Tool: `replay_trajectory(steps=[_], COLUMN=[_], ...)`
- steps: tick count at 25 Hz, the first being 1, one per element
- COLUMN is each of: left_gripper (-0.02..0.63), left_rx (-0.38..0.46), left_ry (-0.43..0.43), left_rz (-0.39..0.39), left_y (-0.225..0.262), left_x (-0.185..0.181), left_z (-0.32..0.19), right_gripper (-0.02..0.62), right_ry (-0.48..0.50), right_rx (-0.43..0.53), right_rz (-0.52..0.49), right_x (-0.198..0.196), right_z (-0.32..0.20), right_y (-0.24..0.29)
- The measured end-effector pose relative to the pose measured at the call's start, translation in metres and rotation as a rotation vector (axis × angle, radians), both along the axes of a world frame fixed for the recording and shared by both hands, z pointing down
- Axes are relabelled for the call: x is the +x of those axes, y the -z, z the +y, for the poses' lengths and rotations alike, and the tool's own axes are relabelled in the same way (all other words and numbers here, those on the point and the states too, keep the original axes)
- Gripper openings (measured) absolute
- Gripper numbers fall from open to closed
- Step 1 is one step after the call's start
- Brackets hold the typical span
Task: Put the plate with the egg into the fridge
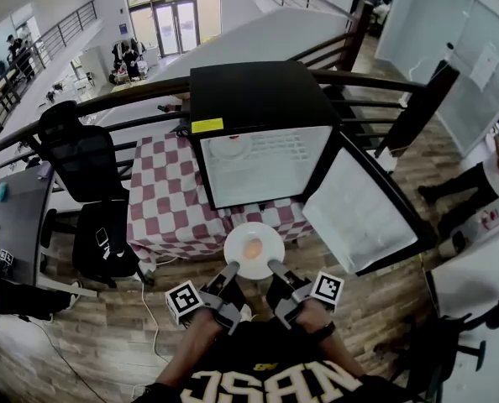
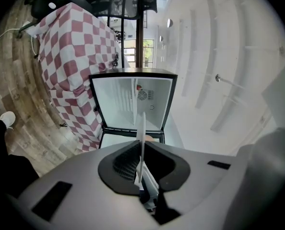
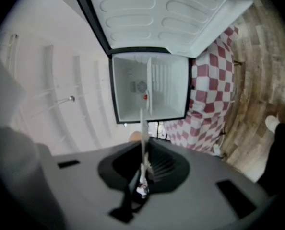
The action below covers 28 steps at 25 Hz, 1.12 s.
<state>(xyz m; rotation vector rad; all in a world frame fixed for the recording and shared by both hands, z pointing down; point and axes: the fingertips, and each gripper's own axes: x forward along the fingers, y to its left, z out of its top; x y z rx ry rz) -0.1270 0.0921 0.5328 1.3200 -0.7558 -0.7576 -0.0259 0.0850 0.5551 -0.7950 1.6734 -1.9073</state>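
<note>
the plate (image 1: 254, 232) looks like smooth white glazed ceramic with a faint sheen; the egg (image 1: 253, 248) on it has a matt tan shell. the fridge (image 1: 258, 91) has a matt black casing and a smooth white plastic lining, and its door liner (image 1: 359, 212) is moulded white plastic too. the tablecloth (image 1: 170, 200) is soft checked cloth. the floor (image 1: 384, 300) is grained wood plank. the left gripper (image 2: 141, 147) and right gripper (image 3: 143, 145) have matt grey plastic shells with black ribbed pads (image 2: 125, 162) that look rubbery.
</note>
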Motion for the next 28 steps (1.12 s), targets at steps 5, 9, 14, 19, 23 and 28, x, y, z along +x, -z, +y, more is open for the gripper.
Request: replay_trajectory(steps=[5, 9, 14, 19, 23, 28], left_gripper=[0.037, 0.037, 0.037, 0.037, 0.037, 0.037], left_rx=[0.019, -0.008, -0.024, -0.033, -0.026, -0.024], left_ry=[-0.046, -0.055, -0.050, -0.017, 0.003, 0.026], left_rz=[-0.010, 0.007, -0.039, -0.081, -0.095, -0.127], left_y=[0.004, -0.005, -0.009, -0.012, -0.013, -0.014], left_x=[0.005, 0.016, 0.035, 0.051, 0.066, 0.079], left_z=[-0.020, -0.035, -0.067, -0.103, -0.131, -0.156], right_gripper=[0.031, 0.031, 0.031, 0.031, 0.031, 0.031], right_ry=[-0.032, -0.046, -0.049, -0.037, -0.024, -0.010], right_rx=[-0.018, -0.041, -0.060, -0.067, -0.064, -0.068], right_rz=[0.000, 0.007, 0.004, -0.002, -0.010, -0.028], right_x=[0.004, 0.015, 0.034, 0.051, 0.065, 0.076], right_z=[-0.014, -0.029, -0.059, -0.096, -0.126, -0.152], right_y=[0.003, -0.003, -0.009, -0.013, -0.011, -0.014])
